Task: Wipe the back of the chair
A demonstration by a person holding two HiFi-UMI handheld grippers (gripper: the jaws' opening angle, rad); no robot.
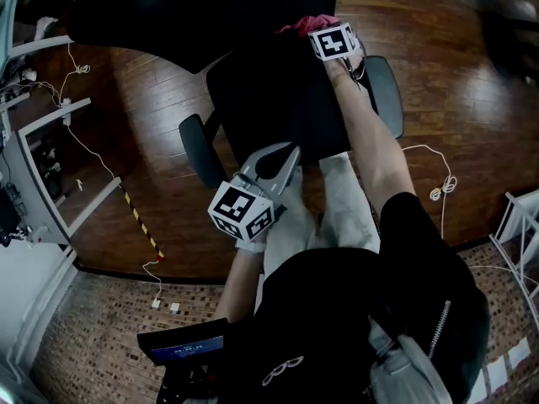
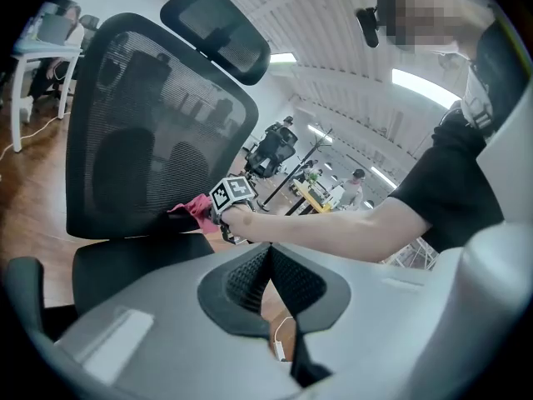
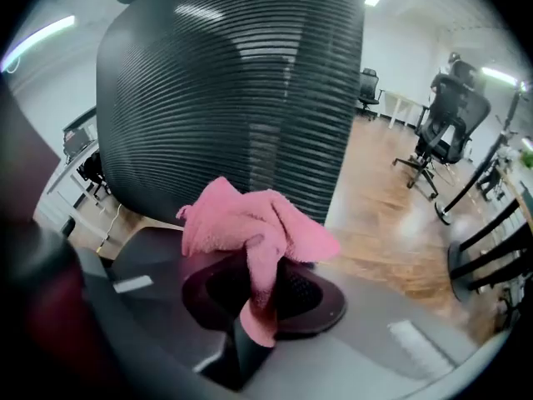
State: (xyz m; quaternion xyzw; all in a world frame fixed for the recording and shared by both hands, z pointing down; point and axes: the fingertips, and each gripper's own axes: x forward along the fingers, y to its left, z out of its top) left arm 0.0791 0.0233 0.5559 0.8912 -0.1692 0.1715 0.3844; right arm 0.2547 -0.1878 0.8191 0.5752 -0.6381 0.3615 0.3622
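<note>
A black office chair stands in front of me, its mesh back (image 1: 194, 11) (image 2: 158, 123) (image 3: 241, 98) upright behind the seat (image 1: 278, 99). My right gripper (image 1: 337, 42) (image 3: 260, 294) is shut on a crumpled pink cloth (image 1: 307, 23) (image 2: 193, 211) (image 3: 254, 223). The cloth sits low against the front face of the mesh back, just above the seat. My left gripper (image 1: 285, 156) (image 2: 268, 261) hovers over the seat's near edge, shut and holding nothing. A headrest (image 2: 216, 32) tops the chair back.
Armrests (image 1: 195, 146) (image 1: 386, 91) flank the seat. A white desk frame (image 1: 50, 141) and floor cables (image 1: 93, 154) lie to the left, with striped tape (image 1: 139, 217). Another cable (image 1: 442, 183) lies to the right. Other office chairs (image 3: 445, 132) stand farther off on the wooden floor.
</note>
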